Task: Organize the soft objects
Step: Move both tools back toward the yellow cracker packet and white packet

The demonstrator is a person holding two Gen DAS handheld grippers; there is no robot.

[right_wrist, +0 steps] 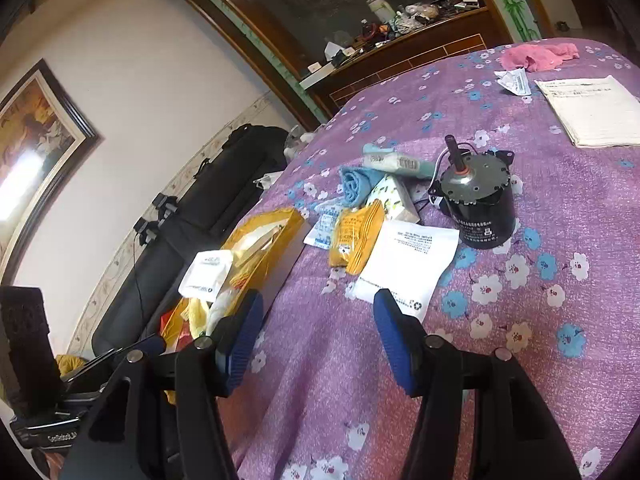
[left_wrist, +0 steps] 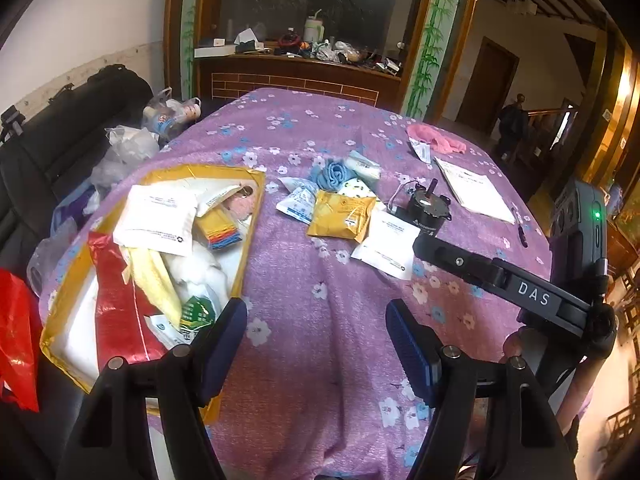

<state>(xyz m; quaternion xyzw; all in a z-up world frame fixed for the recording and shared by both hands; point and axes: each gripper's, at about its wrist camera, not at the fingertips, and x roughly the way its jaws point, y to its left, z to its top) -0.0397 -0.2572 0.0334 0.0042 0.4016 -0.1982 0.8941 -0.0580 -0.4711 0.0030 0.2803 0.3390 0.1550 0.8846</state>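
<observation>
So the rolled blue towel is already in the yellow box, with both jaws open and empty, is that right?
Not quite. The blue towel still lies on the purple tablecloth, in the pile beside the yellow box, not in it; the left wrist view shows this. The left gripper and right gripper do have open, empty jaws.

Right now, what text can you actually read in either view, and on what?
"DAS": white letters on the black arm of the right gripper.
White packet: printed lines, too small to read.
Yellow packet: print blurred.
Black motor: label unreadable.
Paper sheets: lines too small.
</observation>
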